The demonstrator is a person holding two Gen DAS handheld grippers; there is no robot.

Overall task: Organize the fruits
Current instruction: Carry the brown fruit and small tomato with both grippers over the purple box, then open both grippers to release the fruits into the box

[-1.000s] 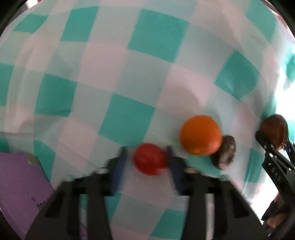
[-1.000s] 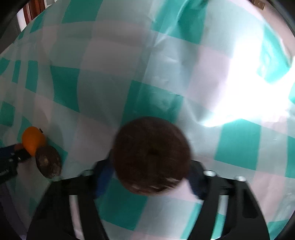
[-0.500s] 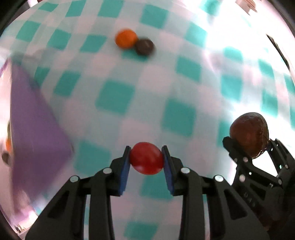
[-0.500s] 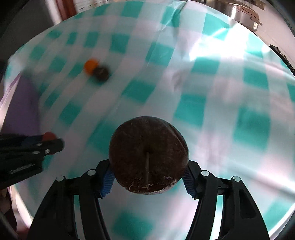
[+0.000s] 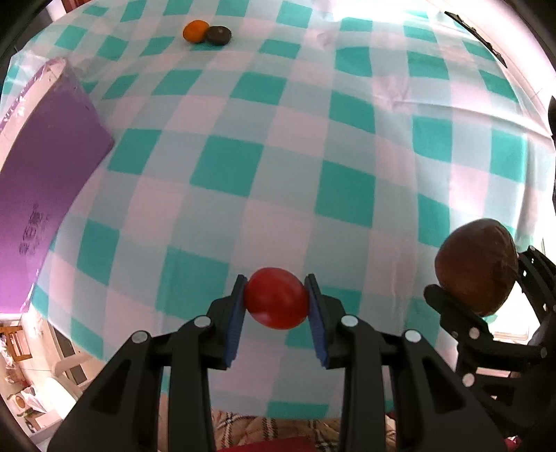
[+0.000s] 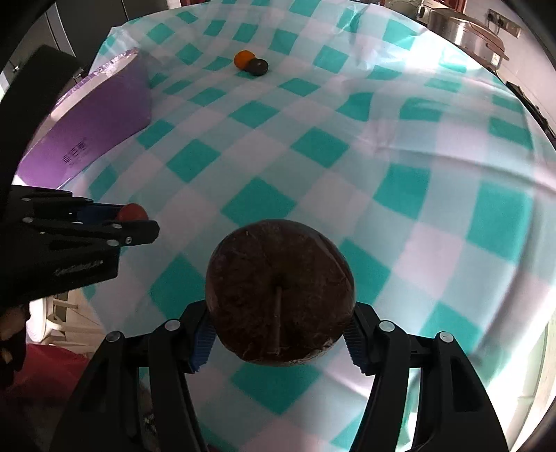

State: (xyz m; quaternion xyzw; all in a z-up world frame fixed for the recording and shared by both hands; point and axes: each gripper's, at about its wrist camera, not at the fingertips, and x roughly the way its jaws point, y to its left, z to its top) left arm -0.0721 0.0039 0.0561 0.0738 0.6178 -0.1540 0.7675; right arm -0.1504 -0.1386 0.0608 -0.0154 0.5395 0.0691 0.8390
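I can't read any text here. The purple box (image 5: 45,180) carries dark printed marks on its side (too distorted to make out), and the left gripper (image 6: 137,222) body shows pale lettering, too blurred to make out.

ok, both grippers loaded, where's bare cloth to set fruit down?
Open checkered cloth spans the middle, between purple box at left and the far orange touching a dark fruit. Crowded only there and along the box.
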